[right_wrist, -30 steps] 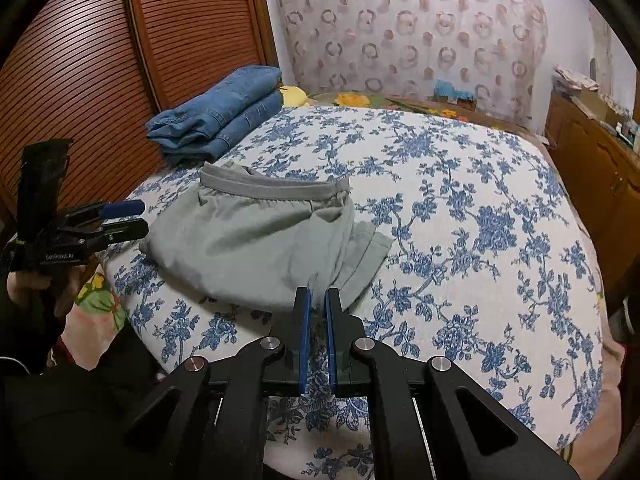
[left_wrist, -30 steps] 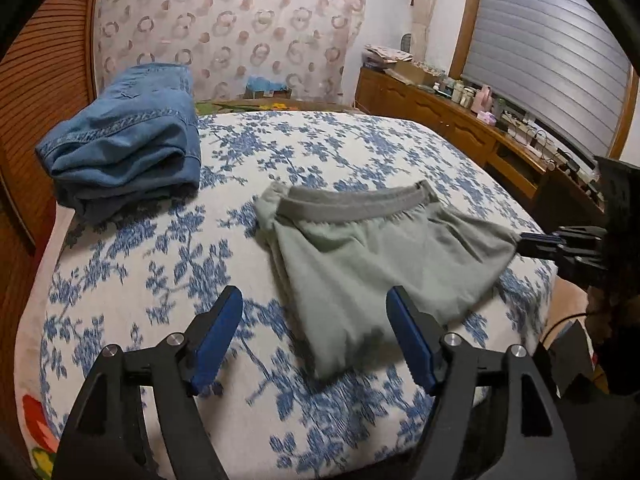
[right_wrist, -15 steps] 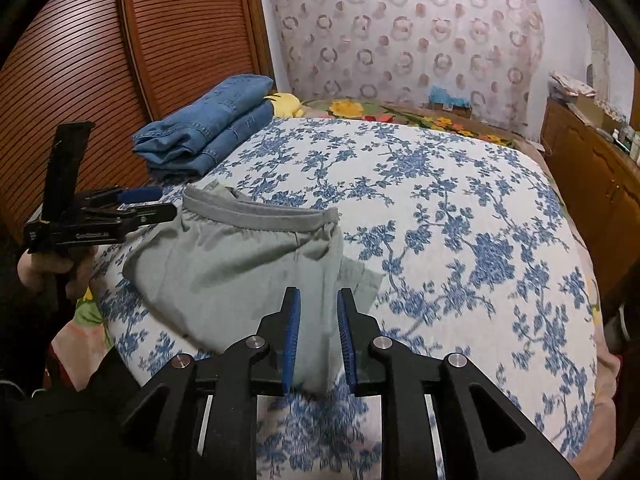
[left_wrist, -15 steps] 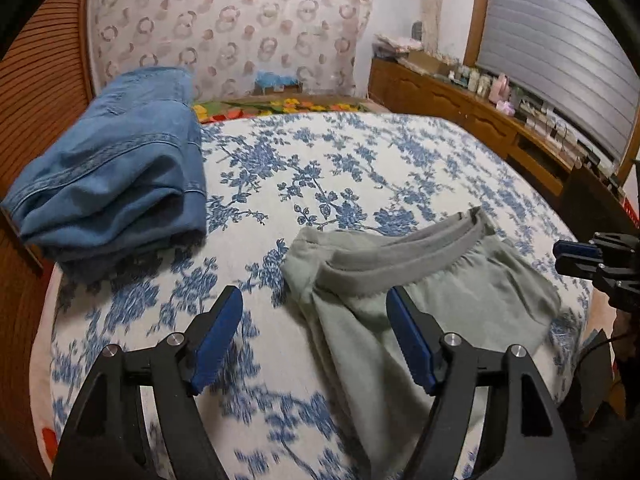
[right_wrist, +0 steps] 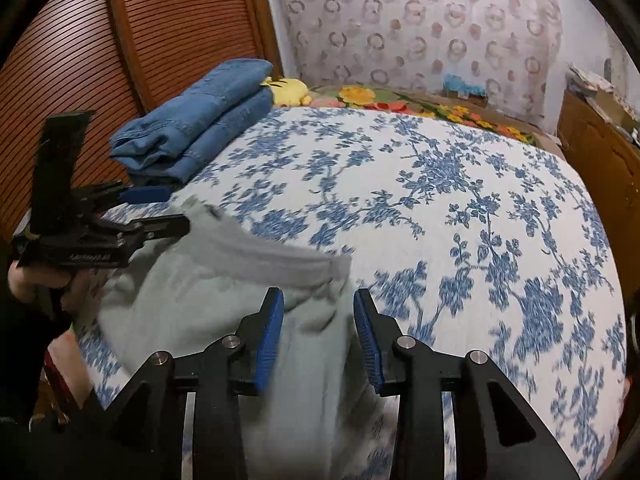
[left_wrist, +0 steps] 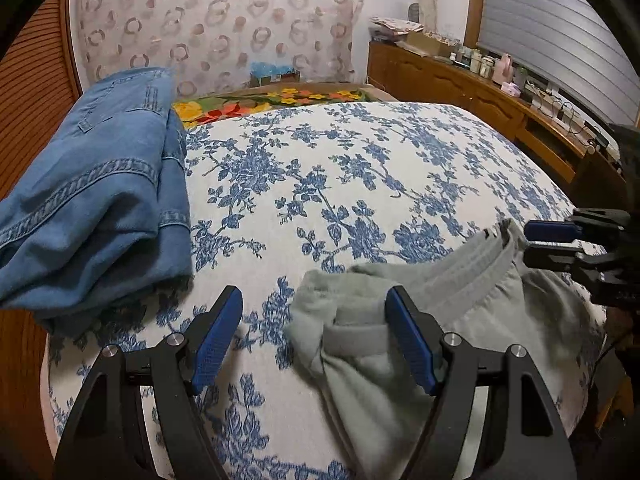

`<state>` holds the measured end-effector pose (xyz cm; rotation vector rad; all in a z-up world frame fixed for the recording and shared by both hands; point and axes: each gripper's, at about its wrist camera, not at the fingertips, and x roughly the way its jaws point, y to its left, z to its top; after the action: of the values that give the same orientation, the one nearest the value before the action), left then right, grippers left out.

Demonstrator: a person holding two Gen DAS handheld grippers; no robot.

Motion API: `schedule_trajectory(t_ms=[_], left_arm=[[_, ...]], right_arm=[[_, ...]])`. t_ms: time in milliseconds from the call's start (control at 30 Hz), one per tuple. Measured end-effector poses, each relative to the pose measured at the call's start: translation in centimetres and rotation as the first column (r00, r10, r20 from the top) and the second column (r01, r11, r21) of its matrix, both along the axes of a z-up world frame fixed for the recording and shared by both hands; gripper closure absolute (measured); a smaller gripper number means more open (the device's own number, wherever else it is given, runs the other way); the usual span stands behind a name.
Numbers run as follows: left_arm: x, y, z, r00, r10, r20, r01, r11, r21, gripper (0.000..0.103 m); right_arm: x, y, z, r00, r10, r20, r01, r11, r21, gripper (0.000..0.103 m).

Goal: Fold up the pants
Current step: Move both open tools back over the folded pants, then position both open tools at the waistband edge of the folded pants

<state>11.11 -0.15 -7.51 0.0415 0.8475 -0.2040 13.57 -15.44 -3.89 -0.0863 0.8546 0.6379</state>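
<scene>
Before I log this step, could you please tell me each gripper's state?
Left gripper: open, holding nothing.
Right gripper: opening, green pants under it, not gripped.

No legible text anywhere.

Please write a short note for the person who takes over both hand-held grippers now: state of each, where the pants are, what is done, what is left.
Left hand-held gripper: open, empty, at the waistband's left corner.
Right hand-held gripper: jaws opening, nothing pinched, over the waistband's right end.
Grey-green pants: partly folded, on the near edge of the floral bed cover.
Folded jeans: at the far left, finished.
Left: grip the waistband corners, complete the fold.
</scene>
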Motion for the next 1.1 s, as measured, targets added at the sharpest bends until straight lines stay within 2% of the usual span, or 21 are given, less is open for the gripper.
schedule_trajectory(t_ms=[200, 333, 533, 667, 1100], left_arm=[[-0.1, 0.2, 0.0, 1.000, 0.009, 0.003, -0.009, 1.000, -0.012, 0.028], [-0.5, 0.3, 0.6, 1.000, 0.017, 0.017, -0.017, 1.000, -0.019, 0.028], [-1.8, 0.3, 1.8, 0.999, 0.013, 0.052, -0.011, 0.999, -0.040, 0.028], [-2.5, 0.0, 1.9, 0.998, 0.003, 0.056, 0.000, 0.999, -0.045, 0.028], [-3.3, -0.6, 1.5, 0.999, -0.004, 0.048, 0.007, 0.999, -0.051, 0.028]], right_arm=[[1.8, 0.6, -1.1, 0.999, 0.004, -0.042, -0.003, 1.000, 0.012, 0.065], [2.1, 1.0, -1.2, 0.999, 0.017, -0.040, -0.016, 1.000, 0.022, 0.086], [1.8, 0.1, -1.0, 1.000, -0.006, 0.006, 0.006, 0.999, 0.037, 0.096], [1.6, -0.6, -1.0, 0.996, -0.083, 0.024, 0.082, 0.996, 0.022, 0.097], [1.0, -1.1, -0.4, 0.997, -0.078, 0.005, 0.078, 0.996, 0.032, 0.096]])
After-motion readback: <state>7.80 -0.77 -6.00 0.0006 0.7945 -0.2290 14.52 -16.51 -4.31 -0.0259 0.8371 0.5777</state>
